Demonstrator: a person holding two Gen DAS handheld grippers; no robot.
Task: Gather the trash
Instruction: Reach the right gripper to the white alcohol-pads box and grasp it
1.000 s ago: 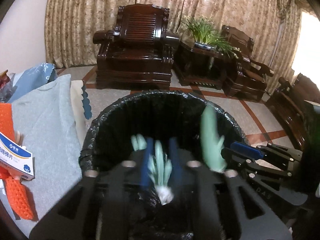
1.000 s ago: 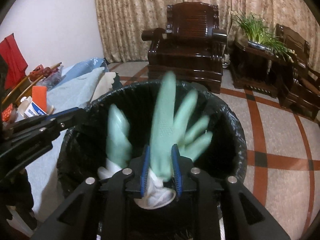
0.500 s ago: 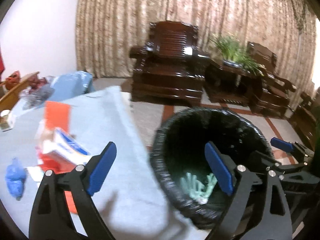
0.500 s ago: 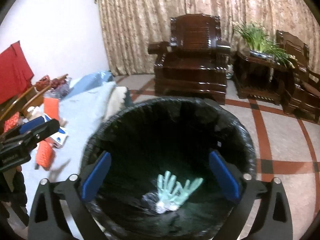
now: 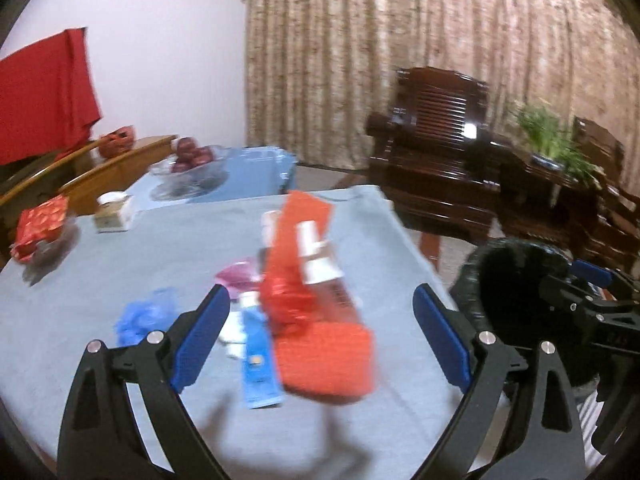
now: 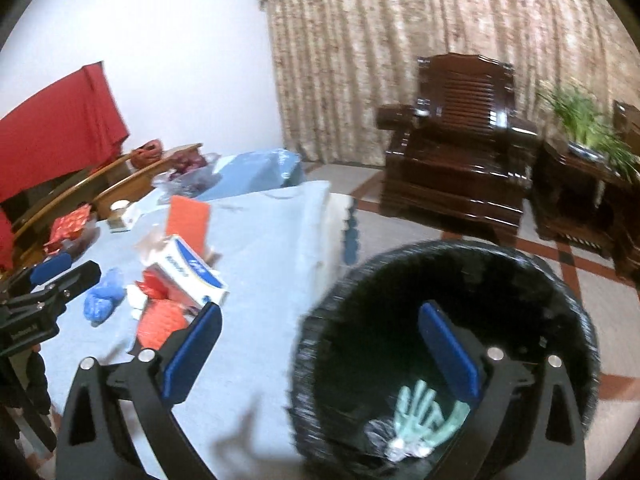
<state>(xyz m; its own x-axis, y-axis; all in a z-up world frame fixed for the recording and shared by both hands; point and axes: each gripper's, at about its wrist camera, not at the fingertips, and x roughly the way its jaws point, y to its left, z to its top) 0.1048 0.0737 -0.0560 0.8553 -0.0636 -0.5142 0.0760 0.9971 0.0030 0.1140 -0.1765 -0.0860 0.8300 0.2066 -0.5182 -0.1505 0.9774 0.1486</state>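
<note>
both jaws standing wide, gripping nothing. left gripper [image 5: 320, 328] tilting down over the blue-clothed table [image 5: 120, 248], orange mesh packaging [image 5: 326, 356] between its fingers. right gripper [image 6: 320, 344] straddling the rim of the black-lined bin [image 6: 560, 280]; only its view is showing the green gloves [image 6: 426, 410] lying inside, at 5 o'clock.

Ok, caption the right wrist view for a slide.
Open right tool above the lined trash bin, green gloves inside; litter remains on the blue-clothed table.
</note>
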